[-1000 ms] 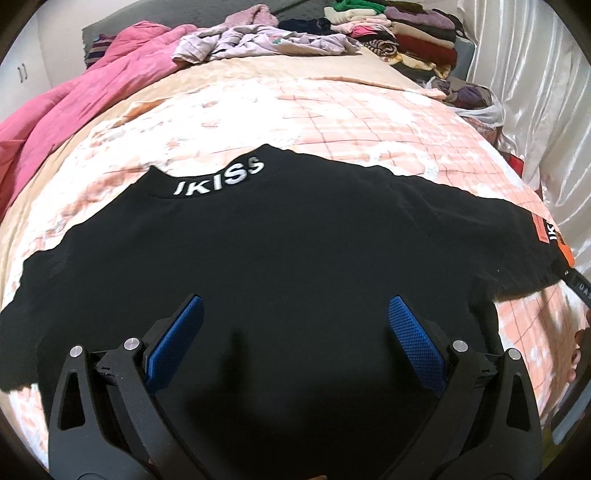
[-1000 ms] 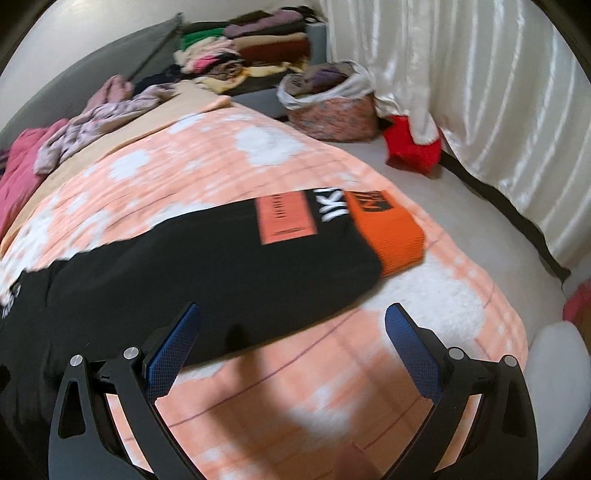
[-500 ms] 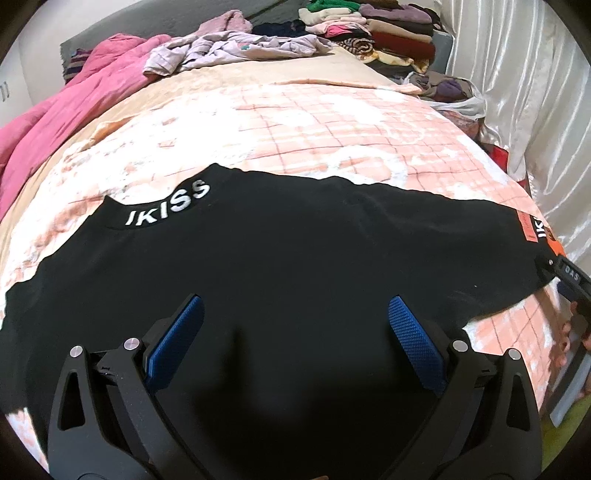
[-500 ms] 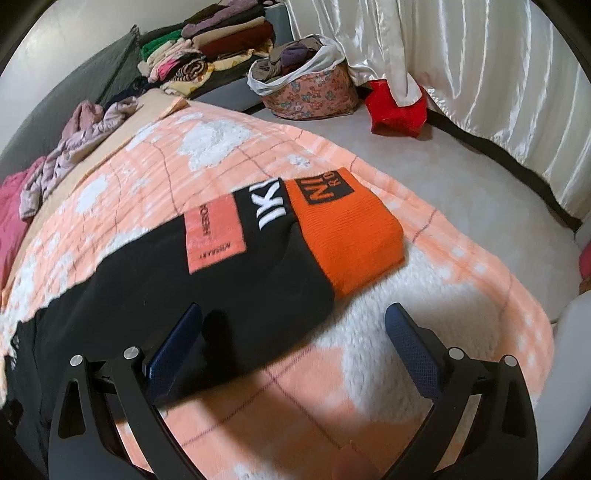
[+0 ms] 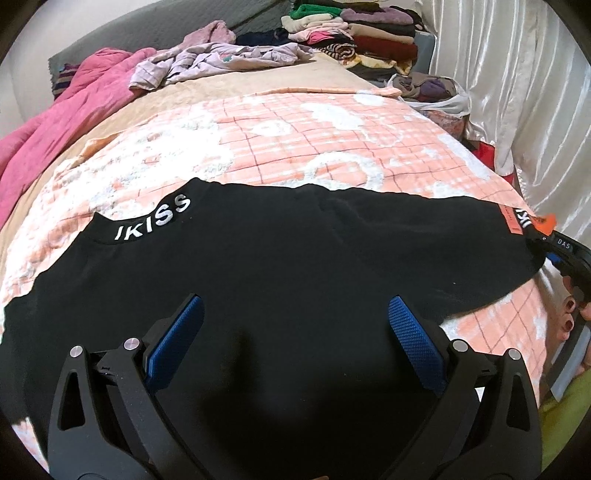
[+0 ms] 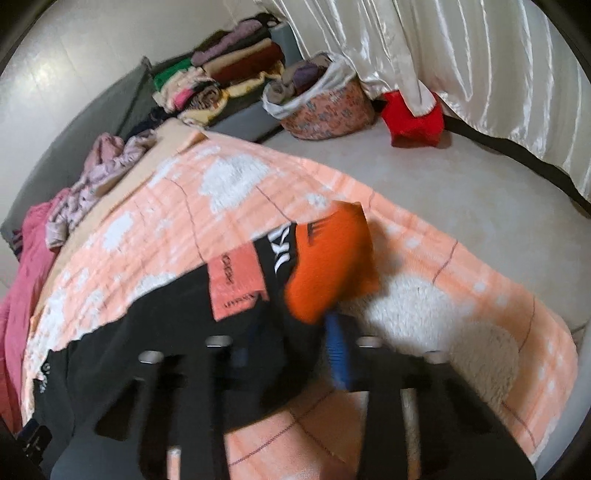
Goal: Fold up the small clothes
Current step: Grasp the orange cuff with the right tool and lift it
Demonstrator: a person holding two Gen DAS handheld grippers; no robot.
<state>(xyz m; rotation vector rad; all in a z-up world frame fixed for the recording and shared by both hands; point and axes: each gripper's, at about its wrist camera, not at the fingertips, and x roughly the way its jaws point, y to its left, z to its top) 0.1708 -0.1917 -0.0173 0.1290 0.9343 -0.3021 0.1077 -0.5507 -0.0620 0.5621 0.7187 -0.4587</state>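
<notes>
- Where I'm looking, the bed (image 5: pixel 295 122) carries an orange checked blanket (image 6: pixel 155 236); folded clothes pile (image 5: pixel 354 33) at its far end, white curtain (image 6: pixel 461 55) to the right.
- Black top (image 5: pixel 280 280) lies spread flat on the blanket.
- Left claw (image 5: pixel 295 317) wide open above it, holding nothing.
- Right claw (image 6: pixel 291 332) clamped on the orange cuff (image 6: pixel 328 258); view blurred.

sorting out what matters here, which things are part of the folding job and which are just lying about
In the job:
black top
its orange cuff
right gripper
left gripper

Lying about:
pink blanket
lilac garment
folded pile
floral basket
</notes>
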